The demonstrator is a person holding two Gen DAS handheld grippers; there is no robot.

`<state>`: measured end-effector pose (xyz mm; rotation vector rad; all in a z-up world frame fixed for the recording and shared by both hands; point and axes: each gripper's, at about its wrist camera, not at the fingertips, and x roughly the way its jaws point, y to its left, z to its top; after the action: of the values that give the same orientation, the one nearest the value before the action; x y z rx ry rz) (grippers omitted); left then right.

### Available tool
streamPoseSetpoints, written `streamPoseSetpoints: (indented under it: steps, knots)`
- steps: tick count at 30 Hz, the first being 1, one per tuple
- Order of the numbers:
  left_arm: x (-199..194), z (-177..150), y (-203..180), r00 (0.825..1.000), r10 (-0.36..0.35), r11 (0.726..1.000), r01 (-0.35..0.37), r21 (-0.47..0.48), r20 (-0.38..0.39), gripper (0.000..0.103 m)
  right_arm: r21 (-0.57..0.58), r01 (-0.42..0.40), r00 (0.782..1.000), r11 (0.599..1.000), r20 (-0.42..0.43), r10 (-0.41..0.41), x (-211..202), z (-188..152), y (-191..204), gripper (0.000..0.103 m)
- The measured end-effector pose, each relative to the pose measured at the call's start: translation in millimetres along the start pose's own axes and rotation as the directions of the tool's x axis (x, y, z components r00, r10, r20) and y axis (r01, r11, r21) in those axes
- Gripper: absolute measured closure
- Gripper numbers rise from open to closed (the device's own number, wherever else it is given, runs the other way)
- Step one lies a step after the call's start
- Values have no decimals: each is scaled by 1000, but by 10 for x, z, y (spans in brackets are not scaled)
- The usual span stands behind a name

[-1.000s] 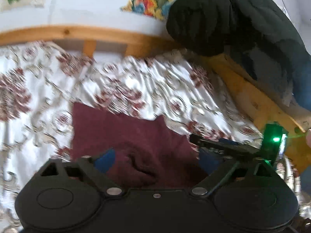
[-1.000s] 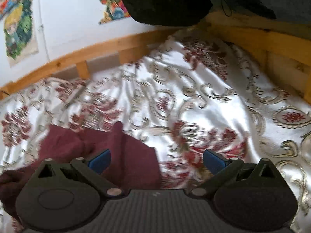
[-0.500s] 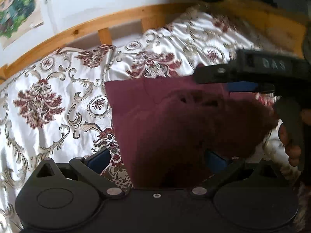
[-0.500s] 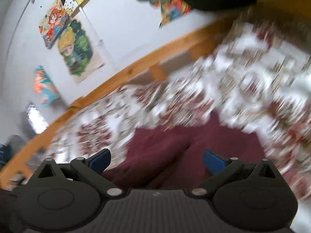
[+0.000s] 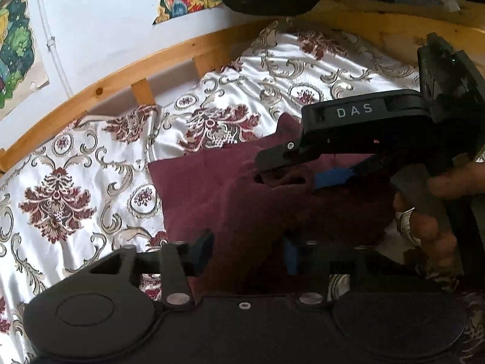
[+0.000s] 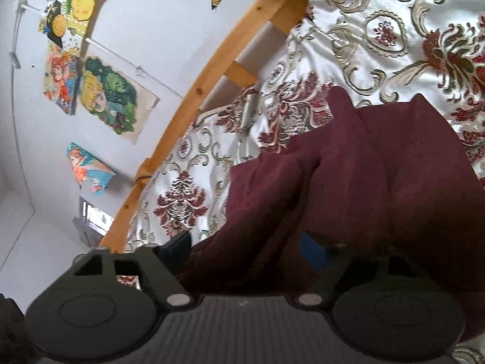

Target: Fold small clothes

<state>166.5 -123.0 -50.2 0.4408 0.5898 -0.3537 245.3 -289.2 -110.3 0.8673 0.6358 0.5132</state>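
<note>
On bedspread (image 5: 91, 157): both grippers (jaws closed) pinch maroon garment (image 5: 212, 188).

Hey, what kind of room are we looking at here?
Most likely a bedroom, perhaps a child's: a wooden bed frame surrounds a floral satin bedspread, and colourful cartoon posters hang on the white wall.

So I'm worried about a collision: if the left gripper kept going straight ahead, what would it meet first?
Probably the maroon cloth it is already gripping; just beyond that fold sits the right gripper, pinching the same cloth, though depth is hard to judge.
</note>
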Motion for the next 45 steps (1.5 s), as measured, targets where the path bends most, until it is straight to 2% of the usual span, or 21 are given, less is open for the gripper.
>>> streamPoseSetpoints:
  steps: [2, 3, 4, 6, 9, 14, 19, 24, 30, 36, 41, 43, 45]
  knots:
    - [0, -1, 0, 1000, -4, 1000, 4, -11, 3, 65, 3, -5, 1000, 1000, 1, 5, 21, -21, -25, 29]
    - [-6, -1, -9, 1000, -6, 1000, 6, -12, 5, 68, 3, -8, 1000, 1000, 1, 8, 32, -34, -39, 37]
    - [-1, 3, -22, 1000, -7, 1000, 7, -12, 4, 70, 8, -9, 1000, 1000, -1, 9, 51, -33, -66, 52]
    - [20, 19, -60, 1000, -12, 1000, 12, -17, 1, 74, 35, -13, 1000, 999, 4, 13, 66, -19, -125, 72]
    - [45, 68, -155, 1000, -10, 1000, 11, -20, 11, 79, 68, -35, 999, 997, 26, 33, 17, 20, -185, 82]
    - [3, 215, -279, 998, -33, 999, 34, -28, 48, 83, -90, -21, 995, 996, 100, 30, -187, 170, 85, 84]
    - [-6, 363, -429, 992, -80, 995, 85, -48, 93, 83, -182, 23, 986, 983, 168, 8, -501, 362, 208, 84]
    - [71, 459, -661, 986, -132, 991, 135, -21, 100, 83, -137, 84, 981, 987, 183, -58, -773, 481, 31, 84]
    - [195, 403, -814, 981, -182, 983, 184, -19, 59, 83, -52, 173, 977, 984, 137, -165, -874, 440, -197, 84]
    - [257, 303, -872, 980, -196, 981, 196, 2, 40, 80, -33, 213, 972, 976, 111, -208, -893, 412, -264, 84]
    - [295, 270, -842, 974, -225, 973, 226, -38, 22, 79, -4, 248, 965, 969, 91, -246, -879, 379, -291, 84]
    - [272, 272, -831, 972, -236, 970, 236, -51, 19, 75, -1, 267, 960, 964, 93, -266, -892, 366, -287, 82]
    - [226, 284, -782, 966, -258, 962, 259, -85, 21, 64, -15, 294, 952, 956, 91, -291, -909, 349, -260, 78]
